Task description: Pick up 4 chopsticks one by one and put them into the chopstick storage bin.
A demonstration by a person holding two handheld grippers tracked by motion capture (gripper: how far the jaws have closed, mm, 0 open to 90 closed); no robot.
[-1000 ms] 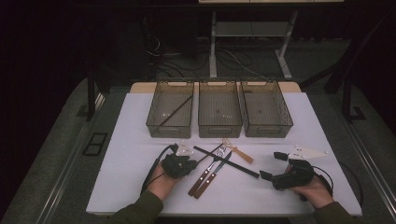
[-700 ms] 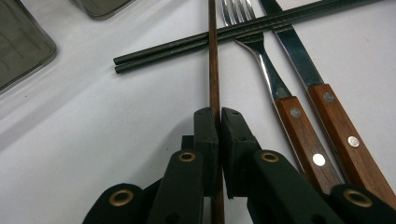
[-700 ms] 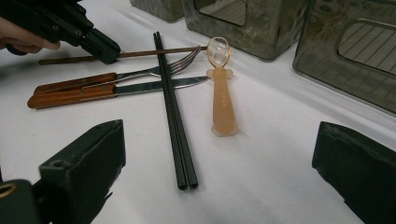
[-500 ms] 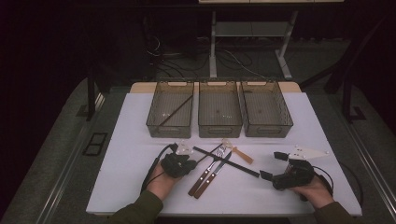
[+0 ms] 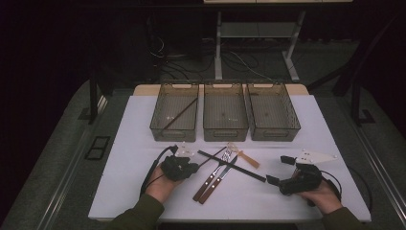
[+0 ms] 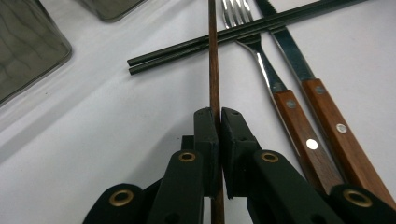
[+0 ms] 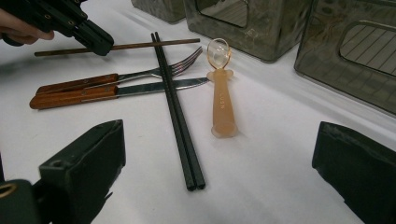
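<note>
Left gripper [image 6: 218, 116] is clamped on a thin brown chopstick [image 6: 214, 70]; its jaws are pressed flat against the stick from both sides. The stick's far end is cut off by the top edge of the left gripper view, and its near end is hidden behind the jaws. Right gripper [image 7: 219, 158] holds nothing; its jaws stand wide apart, and each is cut off at the frame edge in the right gripper view.

The held chopstick lies low over the white table [image 5: 124, 158], toward the front left, just left of the cutlery group. In the high view it is hard to make out against the left gripper [image 5: 189, 167].

A pair of black chopsticks [image 7: 177, 112] lies across a wooden-handled fork [image 7: 116, 77] and a wooden-handled knife [image 7: 107, 93]. An orange spoon [image 7: 220, 100] lies just beside them; faint raised lettering runs along its handle but cannot be read.

Three grey bins [image 5: 225, 112] stand in a row along the far edge. The left one holds a brown stick [image 5: 179, 115]; small items in the others are too small to identify. A white flat piece [image 5: 316, 155] lies toward the right edge; its nature is unclear.
</note>
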